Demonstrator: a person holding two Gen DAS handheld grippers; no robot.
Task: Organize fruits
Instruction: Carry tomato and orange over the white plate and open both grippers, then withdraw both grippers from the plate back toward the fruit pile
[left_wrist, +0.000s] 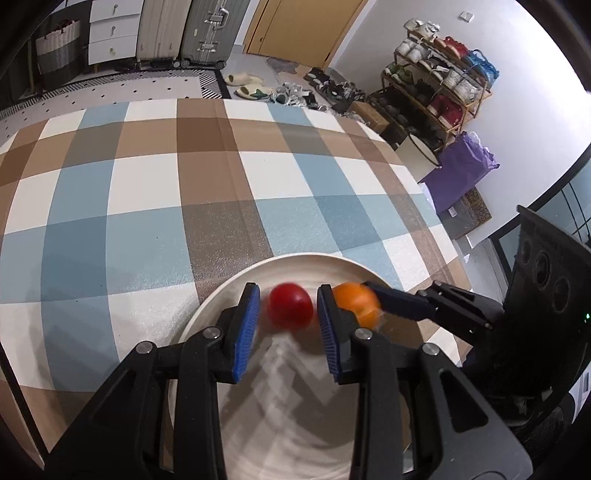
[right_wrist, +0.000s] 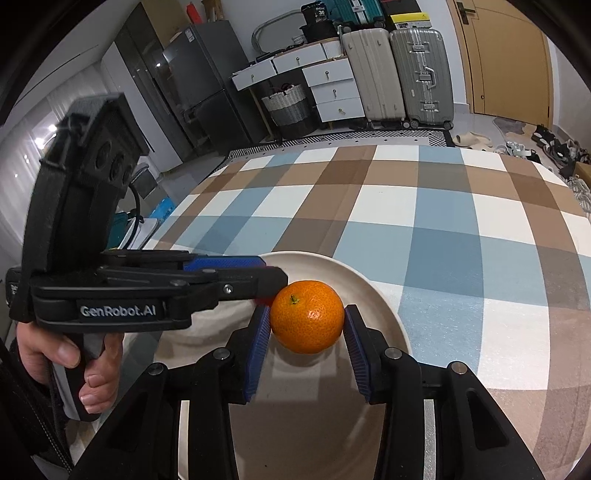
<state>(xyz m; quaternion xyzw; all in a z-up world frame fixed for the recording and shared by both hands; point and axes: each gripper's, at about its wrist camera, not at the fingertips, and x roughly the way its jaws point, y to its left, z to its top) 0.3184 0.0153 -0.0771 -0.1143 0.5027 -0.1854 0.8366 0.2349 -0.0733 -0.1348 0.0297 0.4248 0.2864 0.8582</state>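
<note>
**Two fruits on the white plate**

On the checked counter, near its close edge, we see a white plate carrying both fruits. In the left wrist view, our left gripper points down at a small red fruit, blurred, perhaps a tomato; it lies on the plate between the blue fingers. There is a gap on each side of it, so the fingers stand released around it rather than clamped.

In the right wrist view, our right gripper frames a mandarin orange, stem side up, resting on the plate. The left pad lies just against its skin, while the right pad stands slightly clear; the fingers look loosened, not squeezing. The orange sits just right of the red fruit, close to touching.

A hand grips the left tool's handle at the lower left of this view.
</note>
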